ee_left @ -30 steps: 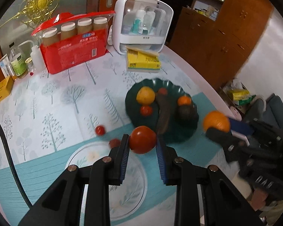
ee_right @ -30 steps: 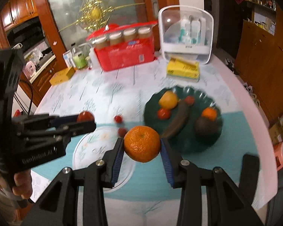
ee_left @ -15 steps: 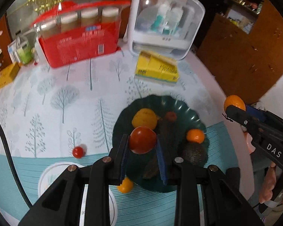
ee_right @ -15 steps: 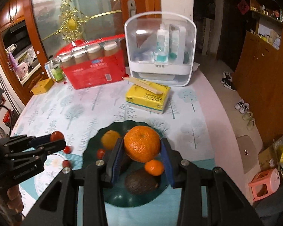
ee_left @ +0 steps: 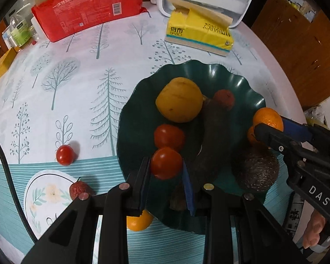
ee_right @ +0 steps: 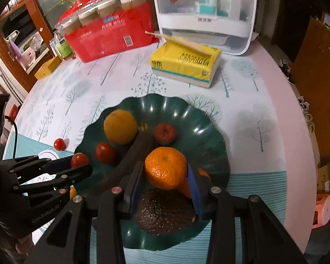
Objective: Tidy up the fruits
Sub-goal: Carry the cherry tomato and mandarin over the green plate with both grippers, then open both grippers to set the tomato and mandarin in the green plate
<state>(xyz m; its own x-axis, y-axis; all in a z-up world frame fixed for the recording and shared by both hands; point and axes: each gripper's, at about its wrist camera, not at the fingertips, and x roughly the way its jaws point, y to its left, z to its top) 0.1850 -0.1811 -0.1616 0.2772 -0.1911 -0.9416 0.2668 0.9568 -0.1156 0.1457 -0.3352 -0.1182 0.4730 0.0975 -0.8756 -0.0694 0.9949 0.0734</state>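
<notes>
My left gripper [ee_left: 166,165] is shut on a red tomato [ee_left: 166,162], held over the near left part of the dark green plate [ee_left: 237,81]. My right gripper [ee_right: 165,173] is shut on an orange mandarin [ee_right: 165,167], held over the plate [ee_right: 209,129] above a dark avocado [ee_right: 162,211]. The plate holds a yellow fruit [ee_left: 179,99], another tomato [ee_left: 169,135], a dark banana [ee_left: 213,140], a small red fruit [ee_left: 224,96] and the avocado [ee_left: 256,171]. A small tomato [ee_left: 64,155], a lychee [ee_left: 78,190] and an orange [ee_left: 139,221] lie on the table.
A yellow tissue pack [ee_left: 200,30] lies behind the plate, with a white organizer box [ee_right: 205,15] and a red cup package [ee_left: 88,6] further back. A white floral plate [ee_left: 48,200] sits at the near left. The table's edge curves at the right.
Both grippers moved forward and down toward the green plate with their fruit still held. The plate and its fruit now appear much closer in both views.
</notes>
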